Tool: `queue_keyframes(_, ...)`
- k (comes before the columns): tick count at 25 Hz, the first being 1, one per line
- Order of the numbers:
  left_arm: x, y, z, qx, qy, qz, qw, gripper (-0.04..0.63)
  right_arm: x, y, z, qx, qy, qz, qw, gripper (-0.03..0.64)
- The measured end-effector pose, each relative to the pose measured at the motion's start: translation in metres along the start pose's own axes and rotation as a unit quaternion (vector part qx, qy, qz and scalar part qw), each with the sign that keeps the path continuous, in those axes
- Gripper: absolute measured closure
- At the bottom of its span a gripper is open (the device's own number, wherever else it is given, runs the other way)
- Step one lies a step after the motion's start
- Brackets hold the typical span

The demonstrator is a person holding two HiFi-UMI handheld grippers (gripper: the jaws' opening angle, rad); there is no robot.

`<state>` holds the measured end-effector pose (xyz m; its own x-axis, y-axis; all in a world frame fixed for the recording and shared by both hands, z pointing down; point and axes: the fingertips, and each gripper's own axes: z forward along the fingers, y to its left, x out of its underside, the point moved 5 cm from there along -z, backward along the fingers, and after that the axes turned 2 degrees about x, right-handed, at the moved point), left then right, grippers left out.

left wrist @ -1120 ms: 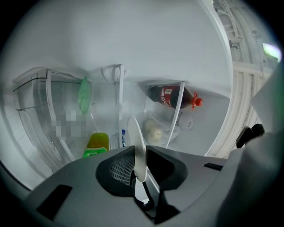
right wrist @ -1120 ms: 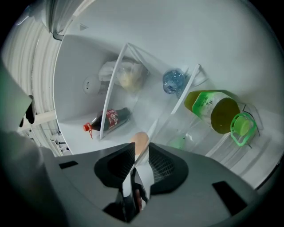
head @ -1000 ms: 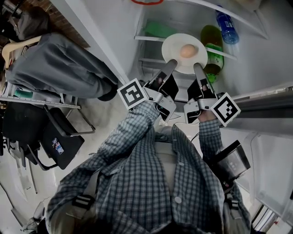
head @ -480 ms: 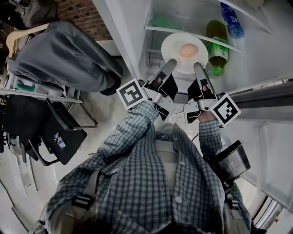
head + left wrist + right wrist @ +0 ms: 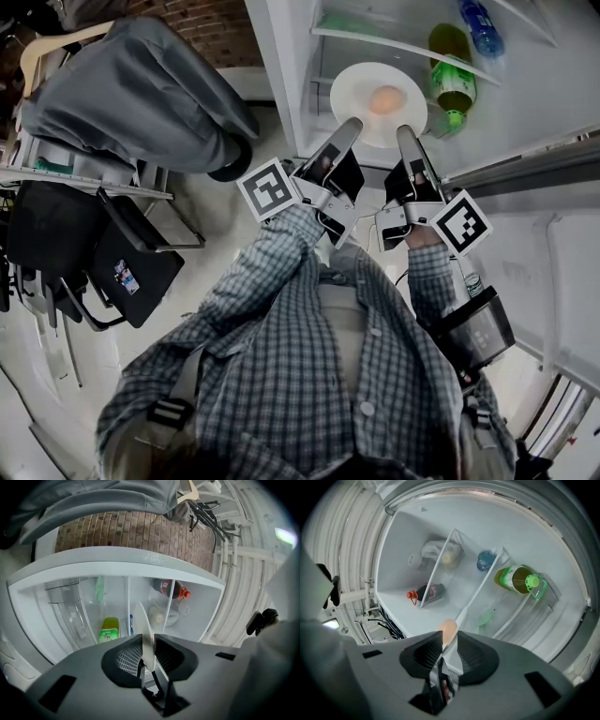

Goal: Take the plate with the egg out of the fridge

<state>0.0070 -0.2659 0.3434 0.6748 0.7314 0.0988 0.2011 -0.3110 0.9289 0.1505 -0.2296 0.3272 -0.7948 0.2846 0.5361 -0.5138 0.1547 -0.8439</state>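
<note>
Left gripper: fingers clamped on the near-left rim of the white plate. Right gripper: fingers clamped on the near-right rim. Plate: roughly level, projecting forward from both finger pairs, at the mouth of the open fridge. Egg: mid-plate, just beyond and between the fingertips. Green bottle: further forward-right. Judged withdrawal: straight back toward the person, both grippers sharing equally.

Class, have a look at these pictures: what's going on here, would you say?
A person holds a gripper in each hand. The left gripper and right gripper are both clamped on the near rim of a white plate, with an egg lying on it. The plate is held level at the open front of the fridge. A green bottle lies on a shelf behind.
</note>
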Motion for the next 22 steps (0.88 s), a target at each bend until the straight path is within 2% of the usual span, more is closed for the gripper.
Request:
queue_keyframes(14, 0.019, -0.01, -0.048, -0.008, 0.015, 0.003, 0.9998, 0.509, 0.036, 0.012, -0.036, 0.015, 0.013, -0.012, 1.0, 0.515)
queue_keyframes(22, 0.035, -0.014, -0.065, -0.01, 0.013, 0.01, 0.9998, 0.509, 0.043, 0.014, -0.054, 0.002, 0.02, -0.017, 1.0, 0.515)
